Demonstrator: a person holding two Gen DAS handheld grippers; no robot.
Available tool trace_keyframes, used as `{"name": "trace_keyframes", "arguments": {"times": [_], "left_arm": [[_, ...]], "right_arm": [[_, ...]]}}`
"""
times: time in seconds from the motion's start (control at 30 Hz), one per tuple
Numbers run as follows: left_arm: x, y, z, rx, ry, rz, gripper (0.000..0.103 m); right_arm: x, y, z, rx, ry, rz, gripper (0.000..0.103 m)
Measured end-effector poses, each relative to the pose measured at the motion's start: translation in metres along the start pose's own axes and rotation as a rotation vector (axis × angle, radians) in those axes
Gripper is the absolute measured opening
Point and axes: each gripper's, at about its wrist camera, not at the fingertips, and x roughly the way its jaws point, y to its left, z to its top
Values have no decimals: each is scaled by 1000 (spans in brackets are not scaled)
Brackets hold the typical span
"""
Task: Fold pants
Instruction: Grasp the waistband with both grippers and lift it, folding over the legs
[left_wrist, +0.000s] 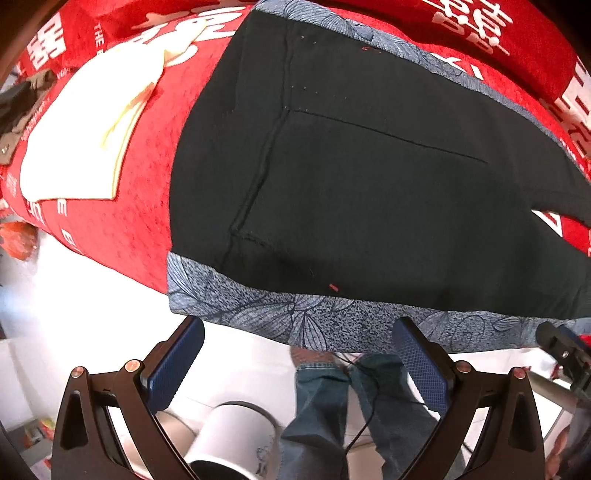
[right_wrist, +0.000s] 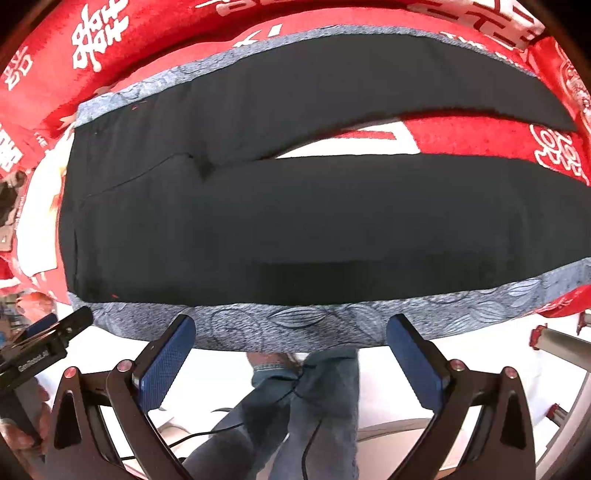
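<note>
Black pants (left_wrist: 369, 184) with blue-grey leaf-print side stripes lie flat on a red cloth with white lettering. The waistband end is at the left and both legs (right_wrist: 332, 221) stretch to the right, split in a narrow V. My left gripper (left_wrist: 297, 334) is open, its blue pads just short of the near printed stripe (left_wrist: 277, 317) by the waist. My right gripper (right_wrist: 291, 330) is open too, its pads straddling the near stripe (right_wrist: 295, 325) along the closer leg without closing on it. The left gripper's tip (right_wrist: 55, 332) shows at the right wrist view's left edge.
A folded white garment (left_wrist: 85, 129) lies on the red cloth (left_wrist: 122, 229) left of the pants, with dark items (left_wrist: 18, 110) beyond it. Below the cloth's near edge I see a person's jeans-clad legs (right_wrist: 295, 406), a cable, a white cylindrical bin (left_wrist: 236, 439) and white floor.
</note>
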Motion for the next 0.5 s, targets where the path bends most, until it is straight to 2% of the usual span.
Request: {"name": "trace_keyframes", "arguments": {"times": [0.07,0.13,0.33,0.43,0.47,0.5], "left_arm": [[4,4,-5,-19,3,-31,102],[8,9,-10,-39,2,-67,102],[29,27,-30,-109,16,-244,102],[42,36,-37,-153,28,-317,102],[46,39,-40,-165,29,-336,102],[49,41,-41,-176,31,-355,102]], "right_arm": [[5,0,-4,18,17,56,103],[13,-3,-9,55,45,146,103],[48,2,-32,131,113,383,102],[79,5,-43,186,165,449,90],[89,6,-46,204,176,474,82],[95,8,-50,217,183,492,78]]}}
